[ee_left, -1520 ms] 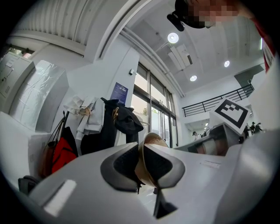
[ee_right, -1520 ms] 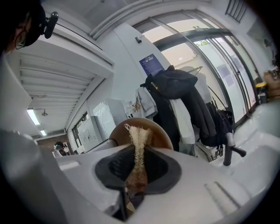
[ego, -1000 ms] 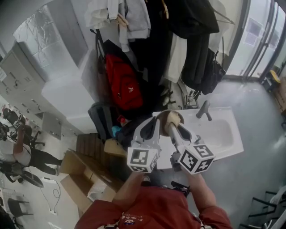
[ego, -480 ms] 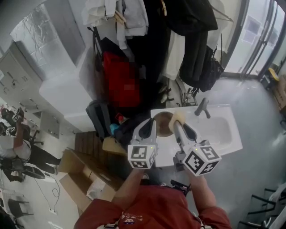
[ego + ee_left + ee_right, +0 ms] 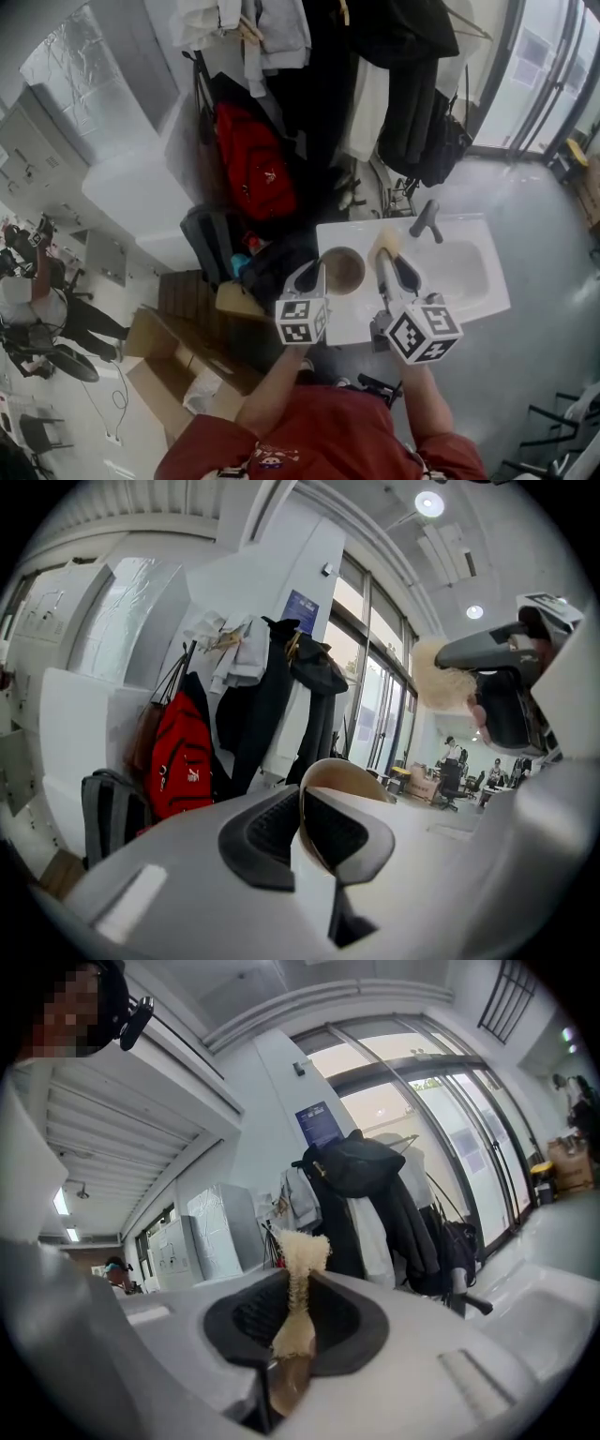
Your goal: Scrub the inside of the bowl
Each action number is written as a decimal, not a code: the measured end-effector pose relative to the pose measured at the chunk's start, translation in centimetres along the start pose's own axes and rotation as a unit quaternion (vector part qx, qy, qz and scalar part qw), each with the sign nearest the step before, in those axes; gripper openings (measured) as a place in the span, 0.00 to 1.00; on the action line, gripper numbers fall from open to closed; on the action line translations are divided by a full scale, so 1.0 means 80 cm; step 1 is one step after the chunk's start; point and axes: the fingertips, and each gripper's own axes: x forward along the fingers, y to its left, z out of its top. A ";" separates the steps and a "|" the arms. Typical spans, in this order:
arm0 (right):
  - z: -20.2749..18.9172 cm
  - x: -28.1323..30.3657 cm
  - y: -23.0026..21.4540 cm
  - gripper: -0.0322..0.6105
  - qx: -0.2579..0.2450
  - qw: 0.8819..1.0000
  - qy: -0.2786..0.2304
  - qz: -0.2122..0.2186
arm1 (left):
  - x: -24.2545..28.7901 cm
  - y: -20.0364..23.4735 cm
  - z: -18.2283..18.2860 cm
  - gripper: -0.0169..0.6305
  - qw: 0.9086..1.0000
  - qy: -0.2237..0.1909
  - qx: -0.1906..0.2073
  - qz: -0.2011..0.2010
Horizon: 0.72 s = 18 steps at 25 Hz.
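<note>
Items as they stand:

- Left gripper (image 5: 314,274): grey two-jaw tool. Its jaws are drawn nearly together and pinch the thin wall of the bowl at its rim, one pad inside and one outside.
- Round tan-brown bowl (image 5: 343,270): held up by that rim, its opening facing the head camera. It hangs over the near left part of the white sink unit (image 5: 469,298), left of the basin. In the left gripper view the bowl (image 5: 339,774) rises just past the pads.
- Right gripper (image 5: 387,259): matching grey tool. Its jaws are squeezed onto a cream, coarse-fibred scrubbing sponge (image 5: 384,244), which is crushed narrow between the pads (image 5: 342,1321) and flares out above them.
- Sponge position: just right of the bowl, outside its opening; whether the two touch cannot be told.
- Dark grey tap (image 5: 427,223): at the back edge of the sink unit, beyond the sponge.
- Red backpack (image 5: 253,169): hanging behind the sink unit, left of a row of dark coats (image 5: 403,84).
- Brown cardboard boxes (image 5: 173,361): on the floor, to the left of the person's red shirt (image 5: 319,436).
</note>
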 end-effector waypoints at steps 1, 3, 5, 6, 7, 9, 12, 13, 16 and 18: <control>0.000 0.000 -0.002 0.13 -0.010 1.000 -0.002 -0.005 | 0.002 0.003 -0.009 0.06 1.000 0.008 -0.009 0.002; -0.002 -0.003 -0.006 0.13 -0.032 0.999 -0.009 -0.013 | 0.007 0.008 -0.029 0.06 0.999 0.025 -0.025 0.006; -0.004 -0.005 -0.009 0.13 -0.052 0.998 -0.020 -0.021 | 0.011 0.013 -0.047 0.06 0.998 0.041 -0.036 0.012; -0.005 -0.006 -0.010 0.13 -0.061 0.997 -0.025 -0.025 | 0.013 0.015 -0.055 0.06 0.998 0.049 -0.041 0.015; -0.007 -0.007 -0.012 0.13 -0.070 0.997 -0.030 -0.028 | 0.014 0.018 -0.064 0.06 0.997 0.056 -0.047 0.017; -0.011 -0.010 -0.014 0.13 -0.081 0.996 -0.037 -0.031 | 0.017 0.021 -0.080 0.06 0.996 0.072 -0.056 0.022; -0.018 -0.011 -0.016 0.13 -0.090 0.995 -0.037 -0.034 | 0.023 0.025 -0.107 0.06 0.992 0.102 -0.069 0.029; -0.021 -0.010 -0.017 0.13 -0.091 0.995 -0.035 -0.035 | 0.025 0.027 -0.116 0.06 0.990 0.112 -0.075 0.031; -0.028 -0.010 -0.020 0.13 -0.093 0.994 -0.030 -0.041 | 0.028 0.031 -0.145 0.06 0.985 0.140 -0.094 0.032; -0.032 -0.011 -0.022 0.13 -0.100 0.994 -0.025 -0.044 | 0.028 0.031 -0.161 0.06 0.983 0.153 -0.098 0.033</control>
